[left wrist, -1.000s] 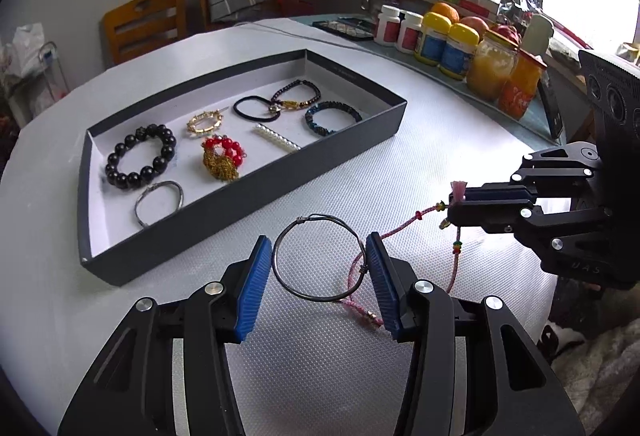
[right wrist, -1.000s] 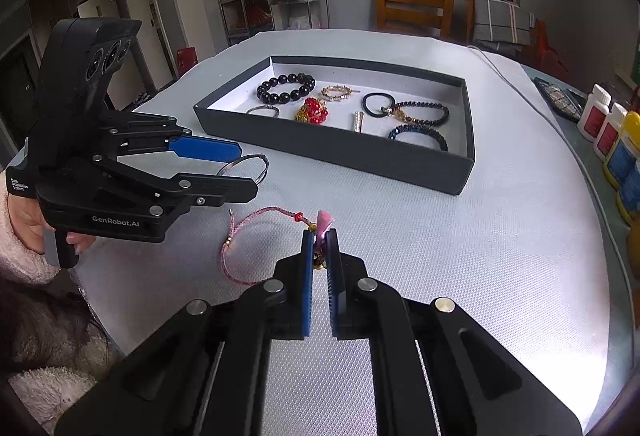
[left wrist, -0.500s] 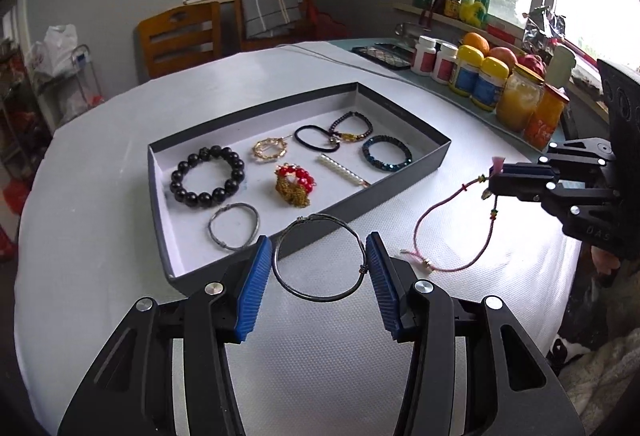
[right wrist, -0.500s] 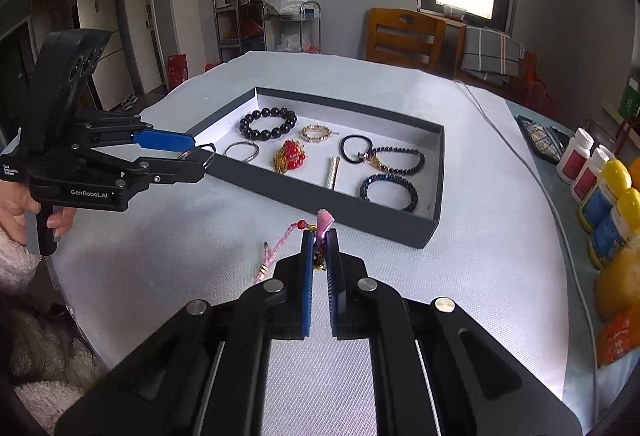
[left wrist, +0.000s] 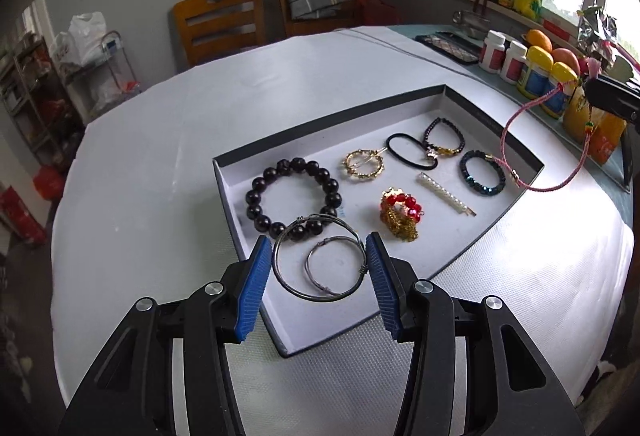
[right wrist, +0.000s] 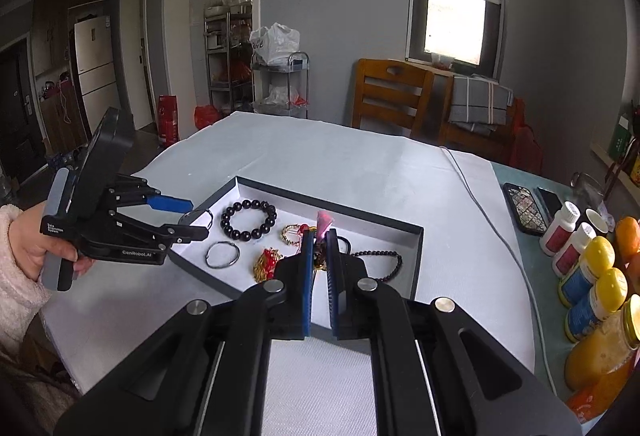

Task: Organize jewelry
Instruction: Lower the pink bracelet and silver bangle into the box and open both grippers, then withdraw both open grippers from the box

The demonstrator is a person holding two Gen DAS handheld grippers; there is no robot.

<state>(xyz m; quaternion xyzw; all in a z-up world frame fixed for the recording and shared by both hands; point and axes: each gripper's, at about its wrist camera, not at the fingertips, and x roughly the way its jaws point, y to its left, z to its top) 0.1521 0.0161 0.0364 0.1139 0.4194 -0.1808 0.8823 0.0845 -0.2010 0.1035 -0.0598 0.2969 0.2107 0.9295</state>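
Left gripper (left wrist: 320,264) holds its jaws spread wide; right gripper (right wrist: 318,248) is nearly closed.

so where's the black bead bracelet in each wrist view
Left wrist: black bead bracelet lies in the tray's left half, just beyond the silver bangle held by the left gripper.
Right wrist: it lies at the tray's left end, right of that gripper.
Shared landmark: the small silver ring beside it.

"GenRobot.AI" printed in white on the black lower arm of the left tongs (right wrist: 192,222), at left in the right wrist view. Small white label beside it too small to read.
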